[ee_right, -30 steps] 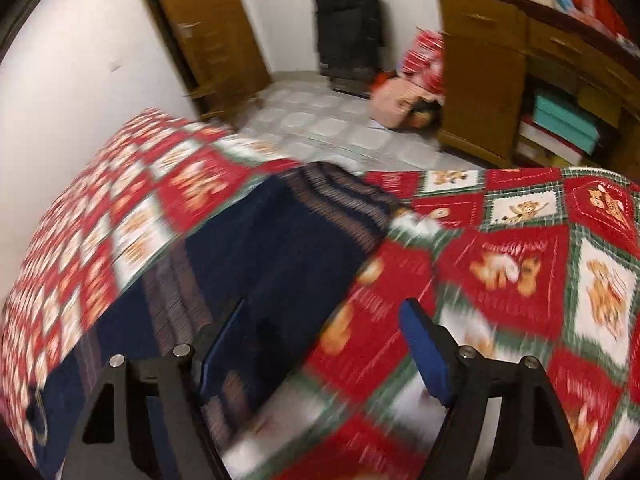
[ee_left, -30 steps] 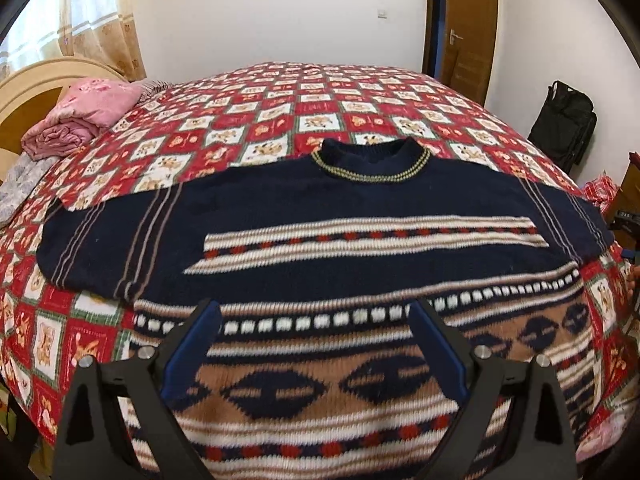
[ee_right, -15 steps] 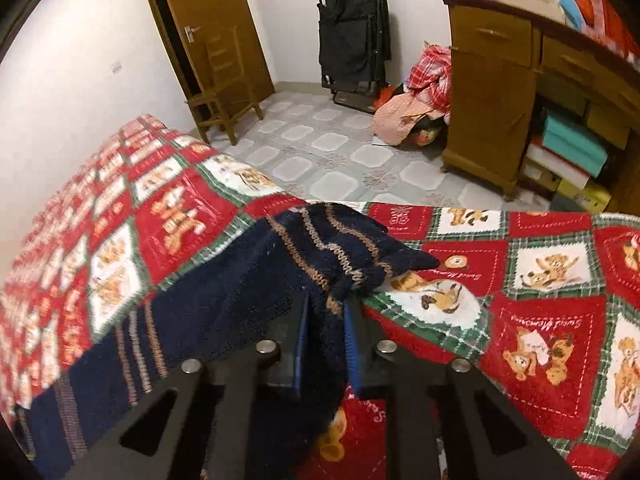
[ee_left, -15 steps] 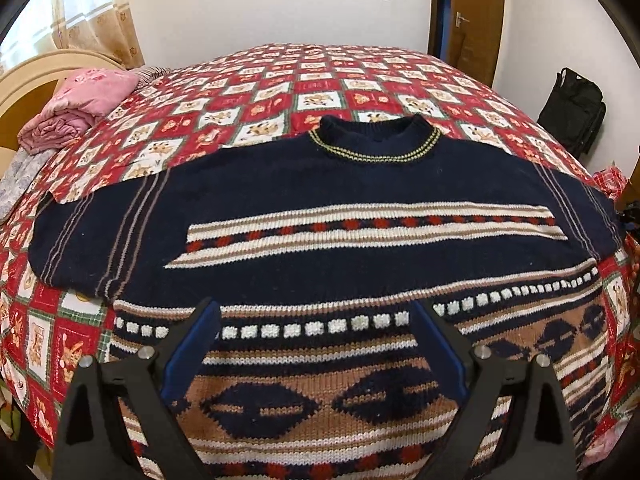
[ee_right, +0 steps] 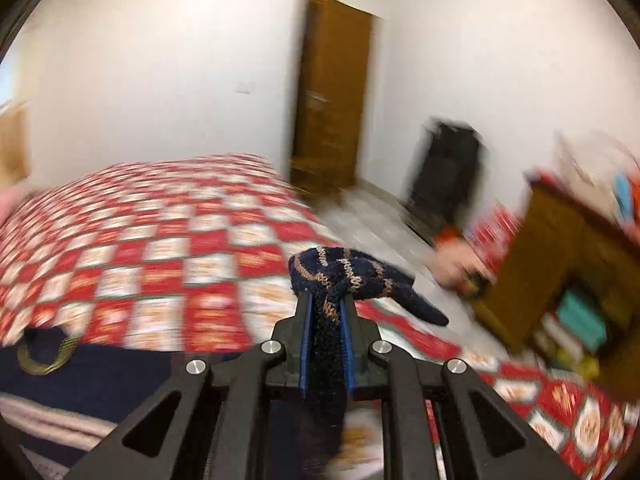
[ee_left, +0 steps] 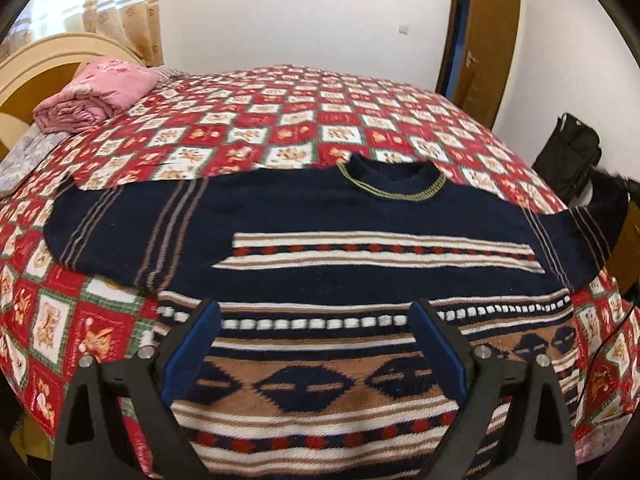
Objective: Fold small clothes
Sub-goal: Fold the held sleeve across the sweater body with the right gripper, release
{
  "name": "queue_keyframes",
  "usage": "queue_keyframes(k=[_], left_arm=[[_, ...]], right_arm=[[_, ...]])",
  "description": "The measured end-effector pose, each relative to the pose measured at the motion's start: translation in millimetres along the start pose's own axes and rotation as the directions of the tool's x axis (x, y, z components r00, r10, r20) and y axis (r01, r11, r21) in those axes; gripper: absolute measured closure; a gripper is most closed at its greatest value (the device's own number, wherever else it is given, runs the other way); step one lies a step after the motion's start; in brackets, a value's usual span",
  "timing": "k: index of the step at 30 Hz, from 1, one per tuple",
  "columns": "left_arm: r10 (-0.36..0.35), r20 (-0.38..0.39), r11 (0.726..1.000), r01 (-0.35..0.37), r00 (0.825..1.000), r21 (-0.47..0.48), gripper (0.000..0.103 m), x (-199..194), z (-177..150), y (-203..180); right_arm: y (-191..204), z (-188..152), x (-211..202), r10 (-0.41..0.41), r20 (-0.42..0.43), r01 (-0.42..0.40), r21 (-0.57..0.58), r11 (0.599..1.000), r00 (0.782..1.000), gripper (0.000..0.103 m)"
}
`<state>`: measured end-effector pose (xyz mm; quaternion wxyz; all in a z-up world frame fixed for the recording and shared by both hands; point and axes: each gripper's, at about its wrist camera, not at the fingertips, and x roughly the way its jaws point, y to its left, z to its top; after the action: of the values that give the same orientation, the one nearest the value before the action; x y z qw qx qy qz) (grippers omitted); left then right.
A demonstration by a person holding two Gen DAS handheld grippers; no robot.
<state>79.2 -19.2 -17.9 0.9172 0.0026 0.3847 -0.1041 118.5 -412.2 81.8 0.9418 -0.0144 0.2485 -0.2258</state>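
A: Where are we standing on the fold?

B: We are seeing the sweater lying flat on the bed, unfolded. Our right hand-held gripper is clamping its sleeve cuff; left hand-held gripper is hovering open, empty.

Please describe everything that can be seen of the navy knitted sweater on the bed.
The sweater is a thick navy knit with a round collar edged in yellow, thin pale stripes on the sleeves, and white, tan and red patterned bands with dark diamonds across the body. It lies front up, spread on the red patchwork bedspread. One sleeve lies flat on the cover. The other sleeve's cuff is lifted off the bed, pinched in the right hand-held gripper. The open left hand-held gripper hovers above its lower part.
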Motion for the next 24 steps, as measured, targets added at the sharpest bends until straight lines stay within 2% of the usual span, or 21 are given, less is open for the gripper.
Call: queue_keyframes(k=[3, 4, 5, 6, 7, 8, 9, 10, 11, 13, 15, 16, 18, 21, 23, 24], left_arm=[[0.020, 0.011, 0.999, -0.019, 1.000, -0.031, 0.006, -5, 0, 18], [0.026, 0.011, 0.999, -0.025, 1.000, -0.041, 0.006, -6, -1, 24], [0.032, 0.011, 0.998, -0.031, 0.999, -0.048, 0.006, -7, -2, 30], [0.038, 0.011, 0.998, -0.037, 0.999, -0.053, 0.006, -9, -3, 35], [0.050, 0.010, 0.997, -0.050, 0.999, -0.057, 0.006, -10, -4, 42], [0.059, 0.011, 0.997, -0.058, 0.998, -0.058, 0.006, -11, -5, 46], [0.074, 0.011, 0.996, -0.073, 0.997, -0.059, 0.006, -12, -6, 53], [0.082, 0.011, 0.995, -0.081, 0.997, -0.058, 0.006, -13, -7, 59], [0.098, 0.012, 0.994, -0.097, 0.995, -0.059, 0.006, -14, -8, 66], [0.114, 0.017, 0.991, -0.112, 0.993, -0.070, 0.006, -17, -11, 79], [0.127, 0.019, 0.988, -0.125, 0.992, -0.085, 0.006, -18, -14, 93], [0.130, 0.019, 0.988, -0.128, 0.991, -0.090, 0.006, -17, -15, 97], [0.133, 0.013, 0.986, -0.131, 0.991, -0.106, 0.006, -11, -16, 104], [0.126, -0.003, 0.986, -0.125, 0.992, -0.108, 0.006, -2, -16, 105], [0.144, -0.006, 0.985, -0.144, 0.989, -0.094, 0.006, 0, -15, 103], [0.162, -0.003, 0.984, -0.161, 0.987, -0.080, 0.006, 0, -15, 100]], right_arm=[[100, 1, -43, 0.170, 0.041, -0.161, -0.167, 0.973, 0.984, 0.090], [142, -6, -58, 0.257, 0.033, -0.244, -0.214, 0.946, 0.966, 0.089], [168, -13, -65, 0.310, 0.012, -0.299, -0.237, 0.924, 0.951, 0.089], [203, -25, -70, 0.382, -0.033, -0.377, -0.253, 0.891, 0.924, 0.089], [221, -34, -71, 0.421, -0.063, -0.423, -0.249, 0.871, 0.905, 0.089], [250, -50, -69, 0.501, -0.133, -0.519, -0.223, 0.825, 0.855, 0.086], [275, -67, -64, 0.593, -0.223, -0.630, -0.179, 0.756, 0.774, 0.083], [287, -79, -60, 0.641, -0.275, -0.691, -0.146, 0.708, 0.716, 0.083], [305, -96, -55, 0.703, -0.350, -0.768, -0.084, 0.634, 0.619, 0.083], [321, -120, -52, 0.754, -0.421, -0.824, 0.024, 0.566, 0.505, 0.083], [316, -131, -56, 0.787, -0.422, -0.842, 0.094, 0.531, 0.450, 0.083], [313, -132, -58, 0.792, -0.417, -0.843, 0.101, 0.528, 0.446, 0.083], [297, -126, -60, 0.793, -0.391, -0.833, 0.108, 0.543, 0.467, 0.083], [264, -110, -44, 0.781, -0.333, -0.773, 0.190, 0.605, 0.529, 0.083], [245, -106, -17, 0.752, -0.322, -0.698, 0.287, 0.656, 0.575, 0.083], [246, -105, -9, 0.741, -0.323, -0.670, 0.319, 0.671, 0.589, 0.083]])
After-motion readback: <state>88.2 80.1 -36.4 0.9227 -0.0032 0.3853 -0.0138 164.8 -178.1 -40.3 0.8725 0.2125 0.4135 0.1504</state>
